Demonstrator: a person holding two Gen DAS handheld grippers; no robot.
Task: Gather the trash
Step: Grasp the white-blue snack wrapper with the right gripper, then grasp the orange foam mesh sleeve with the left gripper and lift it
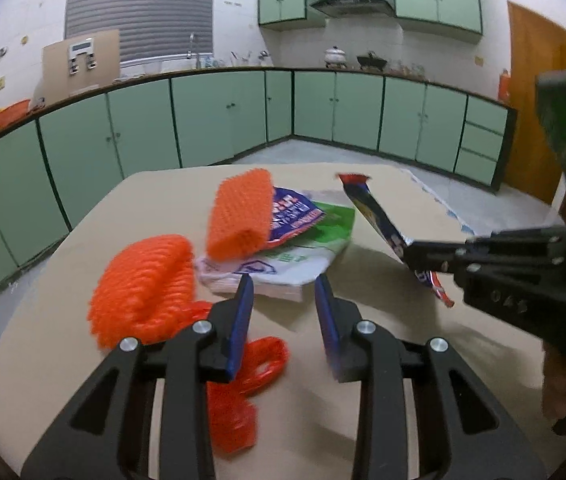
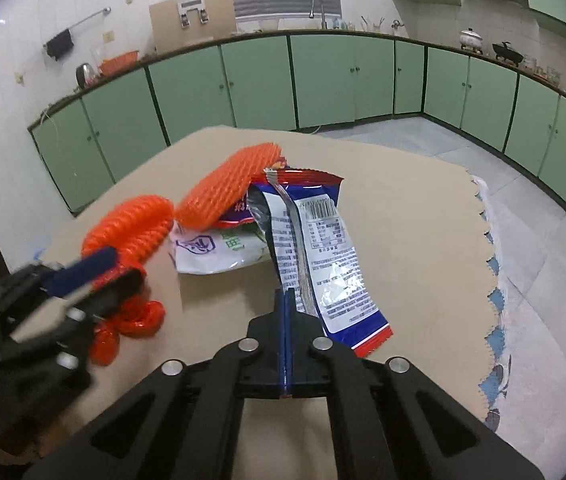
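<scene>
The cardboard sheet [image 2: 403, 216] lies bare to the right of the trash pile, out to its jagged right edge. Only the right wrist view shows the barcode side of the snack wrapper [image 2: 323, 248], pinched in the closed right gripper [image 2: 287, 300]. The left gripper [image 1: 283, 292] stands open, just short of the white bag [image 1: 283, 264], with orange foam nets [image 1: 143, 276] to its left.
</scene>
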